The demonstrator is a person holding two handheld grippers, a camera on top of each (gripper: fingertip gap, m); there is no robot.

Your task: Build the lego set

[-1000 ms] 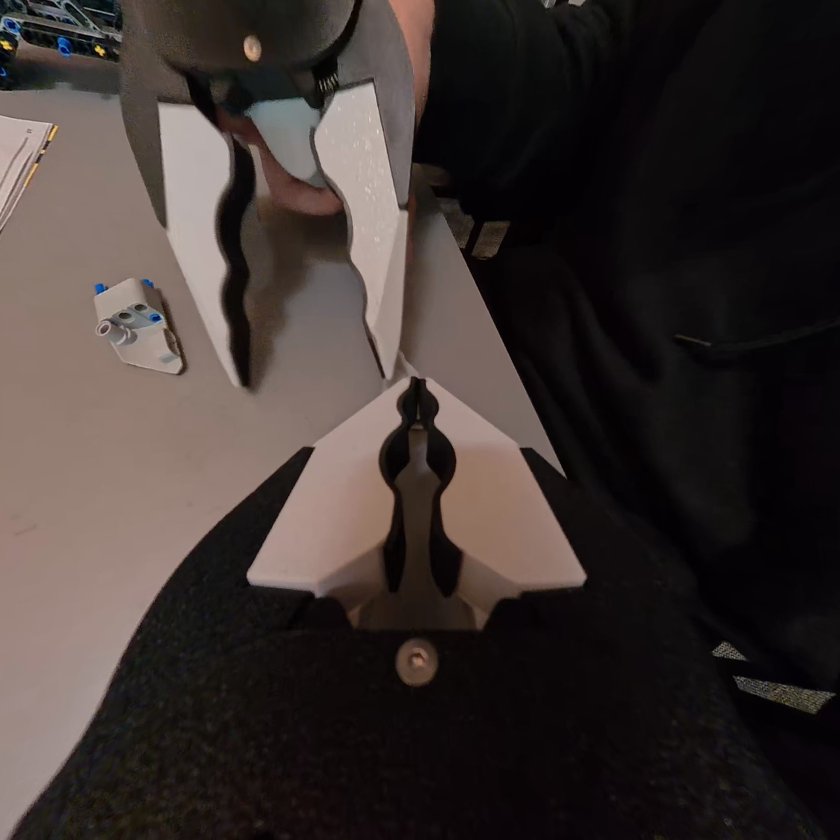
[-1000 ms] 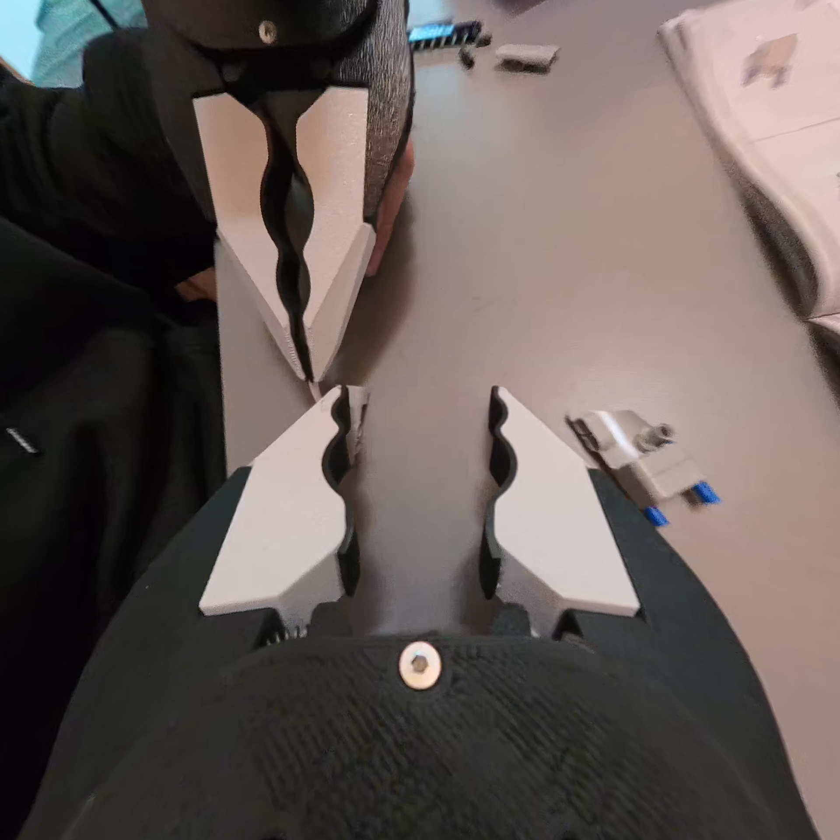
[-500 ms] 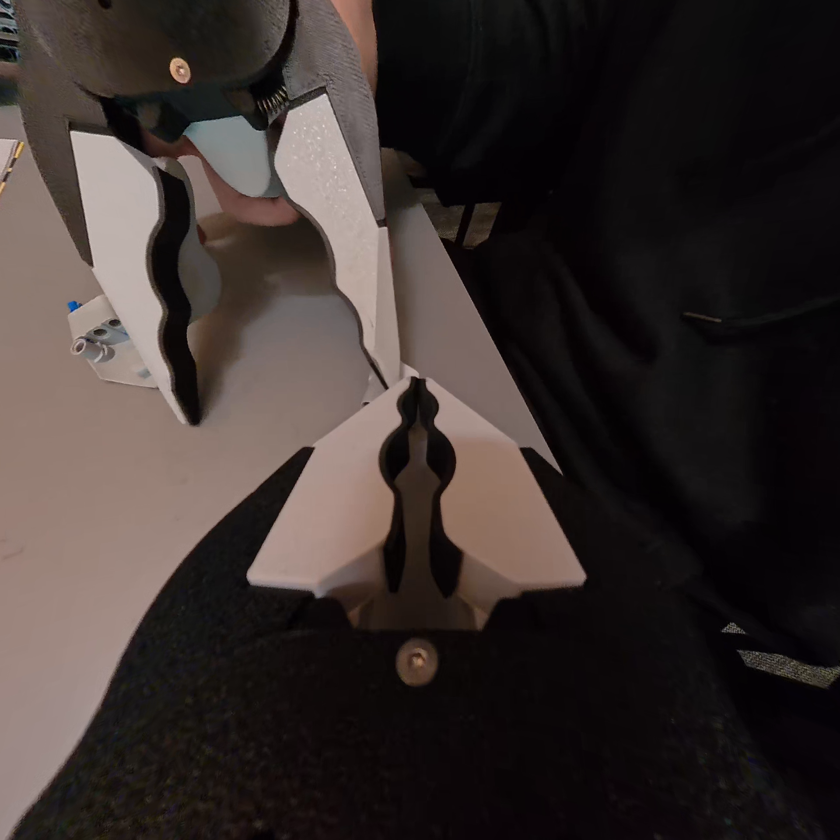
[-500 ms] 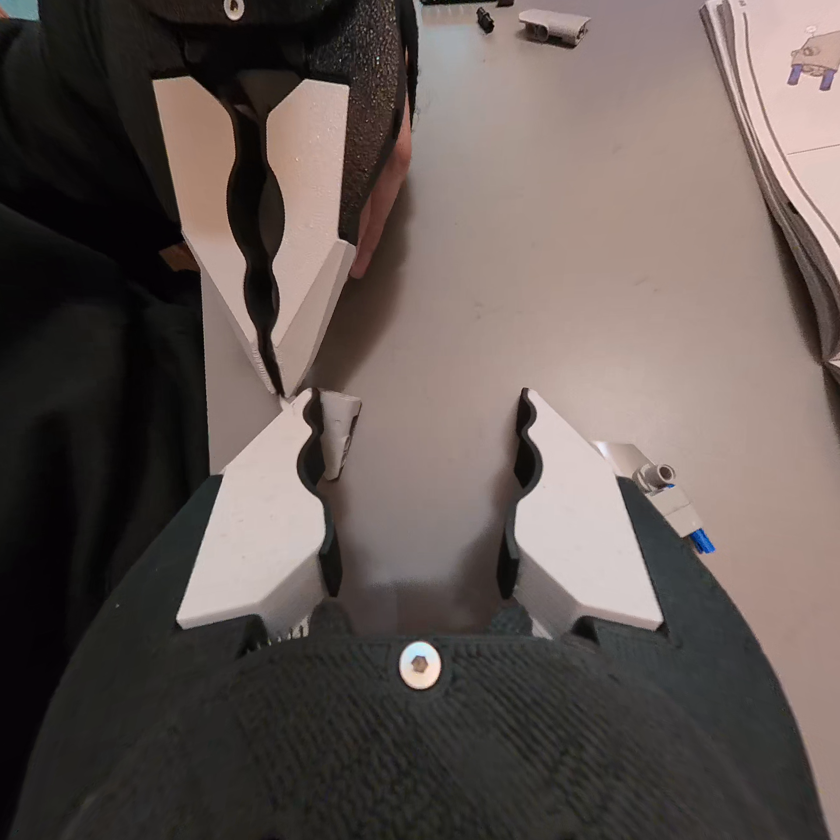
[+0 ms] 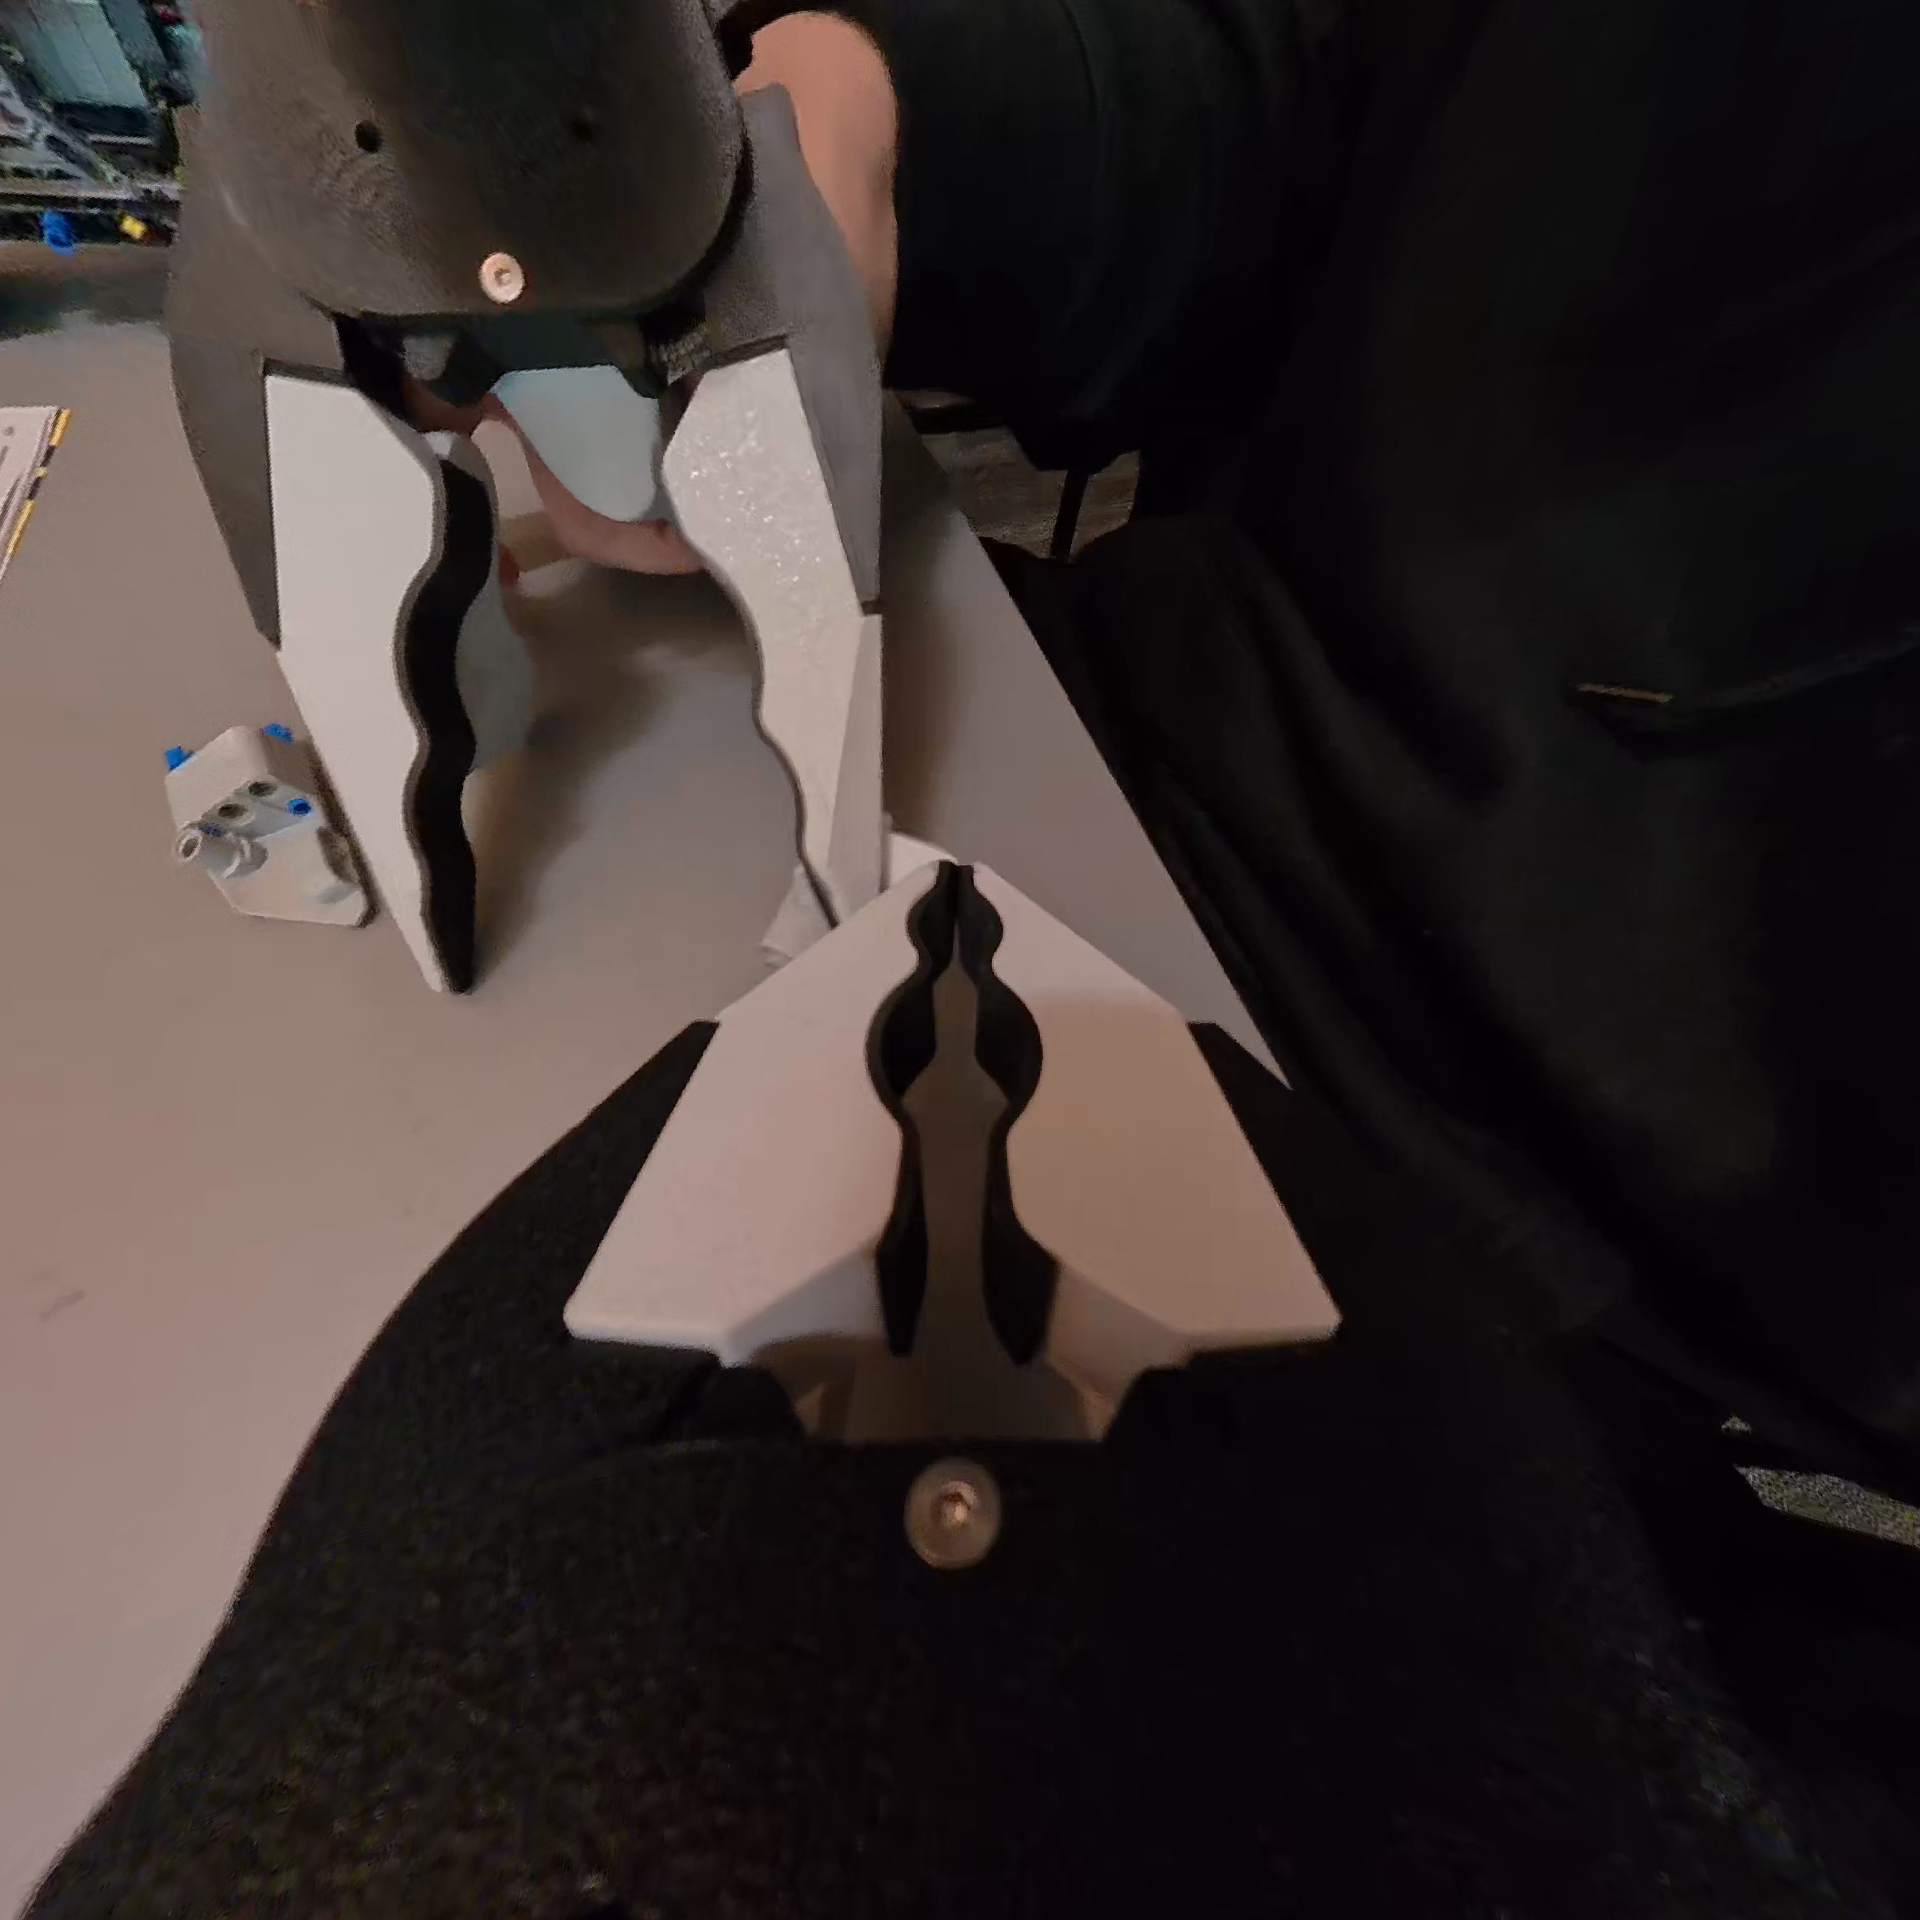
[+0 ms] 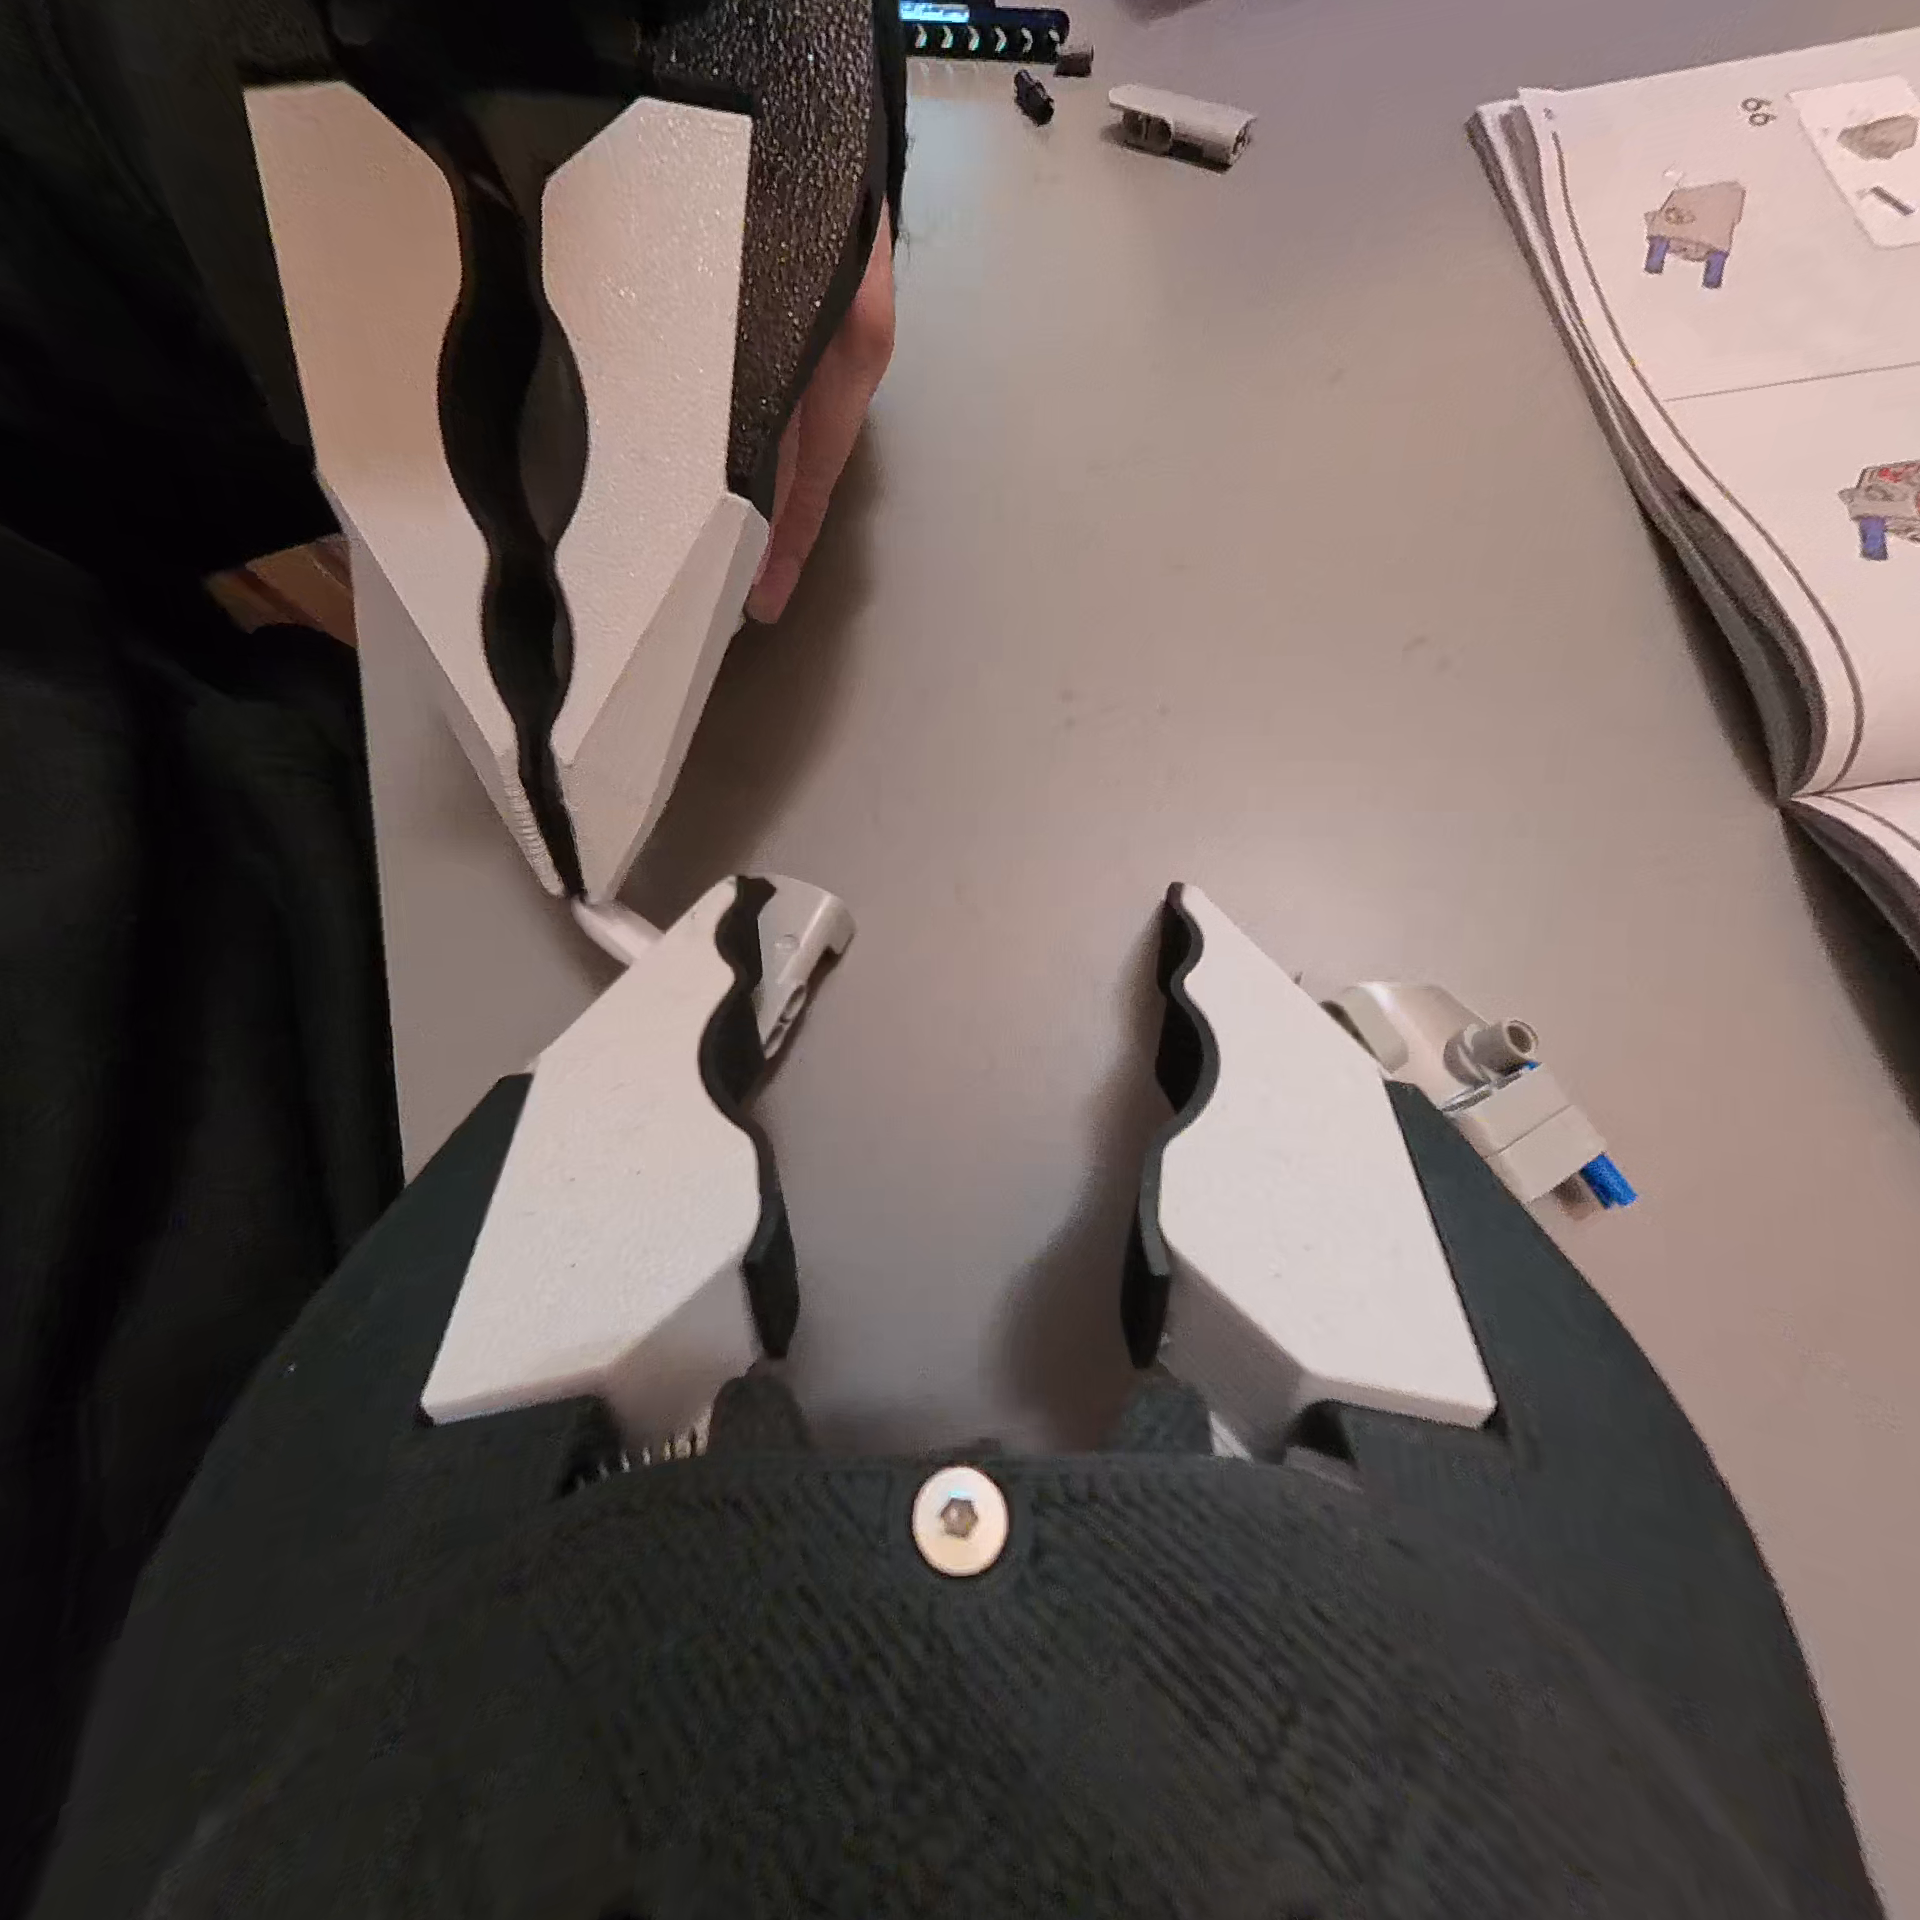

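In the left wrist view, the left gripper (image 5: 957, 878) is sitting with its two white fingers pressed together at the tips, right at the table's near edge. A small light-grey piece (image 5: 805, 914) is poking out just past those tips; the right wrist view suggests the tips are pinching its thin end, though the contact spot is too small to be sure.

Just beyond, the right gripper (image 5: 644, 951) is pointing down at the grey table (image 5: 260, 1195) with its fingers spread wide apart and nothing between them. One finger is standing touching or almost touching the light-grey piece, which is lying in the right wrist view at (image 6: 800, 956), half hidden behind that finger.

To the outer side of the right gripper, a grey lego assembly with blue pins (image 5: 260, 831) is lying on the table, just beside the other finger and apart from both grippers' tips.

Farther off in the right wrist view, an open instruction booklet (image 6: 1714, 416) is lying along the table's side. At the far end, a small grey connector brick (image 6: 1179, 125), a tiny black pin (image 6: 1032, 96) and a dark strip of parts (image 6: 982, 40) are lying well apart from the work. A person's dark sleeve (image 5: 1403, 520) is filling the space off the table's edge.
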